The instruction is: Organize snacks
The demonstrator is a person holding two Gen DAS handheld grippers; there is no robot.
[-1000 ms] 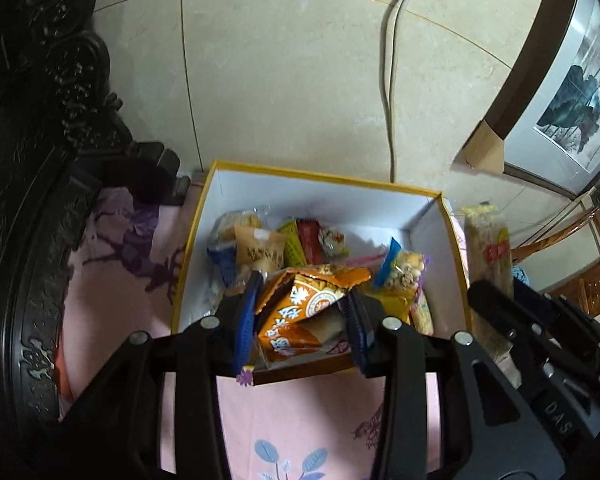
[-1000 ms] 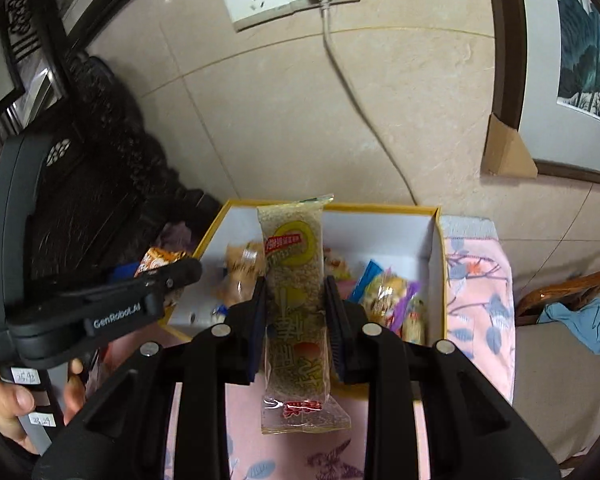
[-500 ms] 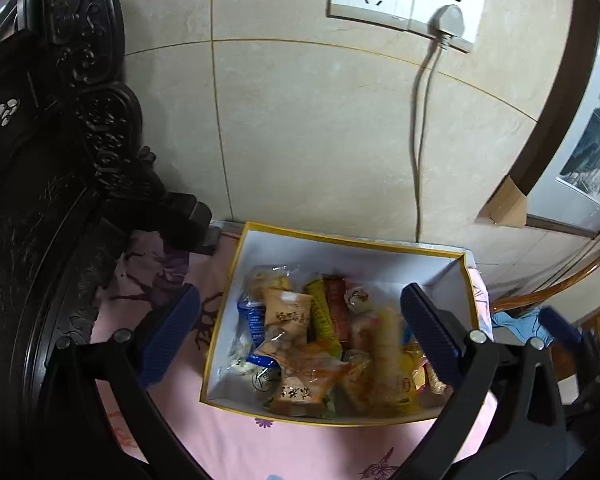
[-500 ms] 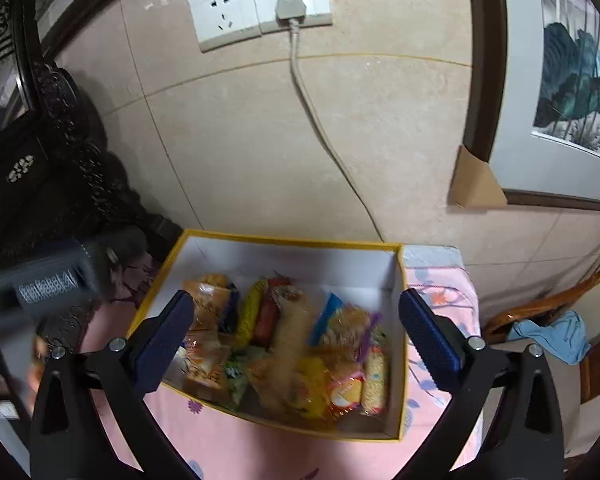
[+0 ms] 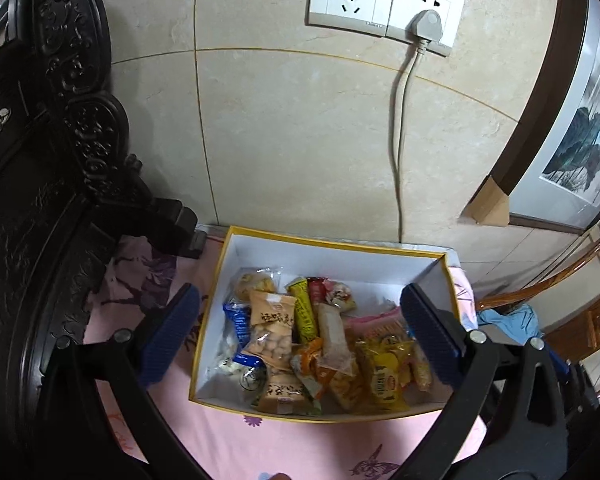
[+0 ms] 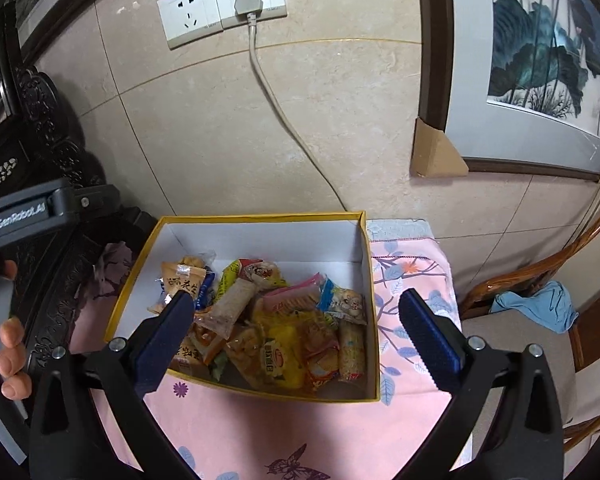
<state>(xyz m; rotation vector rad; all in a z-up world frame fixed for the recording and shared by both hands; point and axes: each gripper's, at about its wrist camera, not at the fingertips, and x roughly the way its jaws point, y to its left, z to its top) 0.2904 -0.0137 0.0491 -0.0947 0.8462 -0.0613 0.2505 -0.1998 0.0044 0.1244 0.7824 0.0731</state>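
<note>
A beige tiled wall [image 5: 300, 140] rises behind a pink floral cloth [image 6: 236, 432], with a double wall socket [image 5: 384, 8] high up and a grey plug [image 5: 430, 26] seated in its right half, its cord [image 5: 398, 152] dropping to the cloth. At far left stands dark carved wooden furniture [image 5: 52, 152]. Next to it on the cloth sits the white, yellow-edged cardboard box [image 5: 328, 248], its back against the wall. Inside, from left to right, lie a blue-and-white packet [image 5: 238, 326], a beige peanut packet [image 5: 270, 330], a green-yellow stick packet [image 5: 305, 314], a pale long bar [image 5: 332, 336], an orange packet [image 5: 312, 362], a yellow packet [image 5: 382, 368] and a pink wafer packet [image 6: 290, 298]; a blue-edged packet [image 6: 342, 300] and a grainy bar [image 6: 352, 350] lie against the right wall. The left gripper [image 5: 300, 336] hovers above the box with its blue-padded fingers [image 5: 168, 332] spread wide and nothing between them; in the left wrist view the left finger hangs outside the box's left wall and the right one over the snacks at its right end. The right gripper [image 6: 300, 332] is likewise spread wide and empty, the box lying between and beyond its fingers [image 6: 426, 332]. To the right a framed ink painting [image 6: 540, 60] hangs on the wall, a cardboard corner protector [image 6: 436, 156] on its lower corner, and a blue cloth [image 6: 536, 306] lies on a wooden chair [image 6: 540, 276].
</note>
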